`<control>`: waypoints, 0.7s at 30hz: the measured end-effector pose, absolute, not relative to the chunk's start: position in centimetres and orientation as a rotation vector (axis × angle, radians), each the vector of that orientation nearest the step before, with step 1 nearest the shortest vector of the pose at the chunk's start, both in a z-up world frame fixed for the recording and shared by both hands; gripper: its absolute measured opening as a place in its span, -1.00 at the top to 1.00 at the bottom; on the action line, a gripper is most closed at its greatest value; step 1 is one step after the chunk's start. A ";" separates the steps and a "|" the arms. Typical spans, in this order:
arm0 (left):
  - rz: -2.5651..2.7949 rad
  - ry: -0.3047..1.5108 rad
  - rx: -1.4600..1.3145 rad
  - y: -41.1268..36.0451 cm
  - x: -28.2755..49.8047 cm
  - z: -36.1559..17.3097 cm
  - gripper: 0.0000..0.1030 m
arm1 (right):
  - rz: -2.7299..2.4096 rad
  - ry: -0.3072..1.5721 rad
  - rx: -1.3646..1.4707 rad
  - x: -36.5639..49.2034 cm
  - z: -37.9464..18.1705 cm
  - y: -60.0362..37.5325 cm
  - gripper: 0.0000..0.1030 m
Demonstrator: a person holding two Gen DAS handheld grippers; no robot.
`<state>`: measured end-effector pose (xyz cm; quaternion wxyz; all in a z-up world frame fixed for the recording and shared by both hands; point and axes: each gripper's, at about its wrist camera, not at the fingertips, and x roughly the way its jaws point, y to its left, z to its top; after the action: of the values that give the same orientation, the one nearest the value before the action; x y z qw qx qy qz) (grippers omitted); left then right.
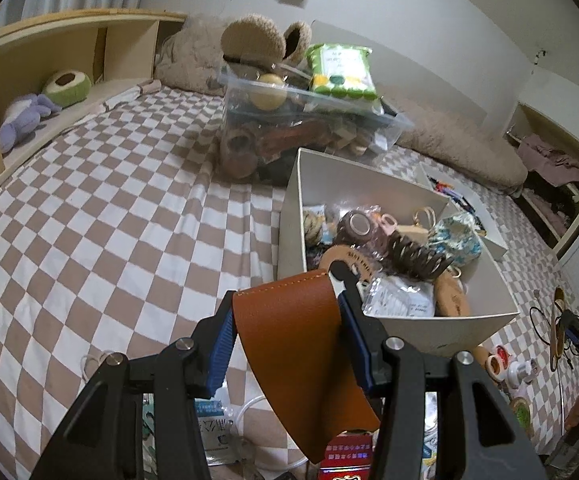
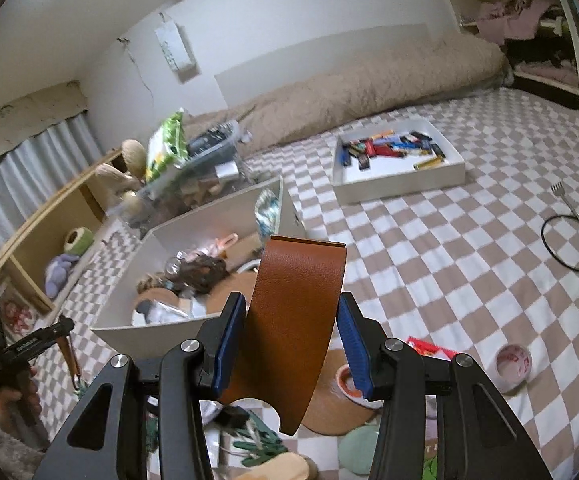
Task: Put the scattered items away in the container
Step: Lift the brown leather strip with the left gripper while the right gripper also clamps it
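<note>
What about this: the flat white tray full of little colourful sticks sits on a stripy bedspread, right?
Not quite. The flat white tray does hold little colourful sticks, but the bedspread under it is brown-and-white checked, not stripy. The right wrist view shows it.
</note>
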<state>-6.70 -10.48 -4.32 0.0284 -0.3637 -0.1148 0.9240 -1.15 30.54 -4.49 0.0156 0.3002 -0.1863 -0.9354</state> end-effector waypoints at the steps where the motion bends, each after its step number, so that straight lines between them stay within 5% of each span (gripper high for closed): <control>1: 2.851 -0.349 -1.115 -10.4 -6.7 -4.1 0.04 | -2.907 -0.578 0.920 -1.2 -4.2 30.4 0.07; 21: 2.886 -0.197 -0.849 -5.0 -8.1 3.9 0.04 | -2.915 -0.377 0.673 -3.7 3.3 26.7 0.07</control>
<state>-8.12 -5.02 3.86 0.0635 -0.2811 -0.0653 0.9554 -3.69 26.72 3.29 0.0630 0.2226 -0.1249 -0.9648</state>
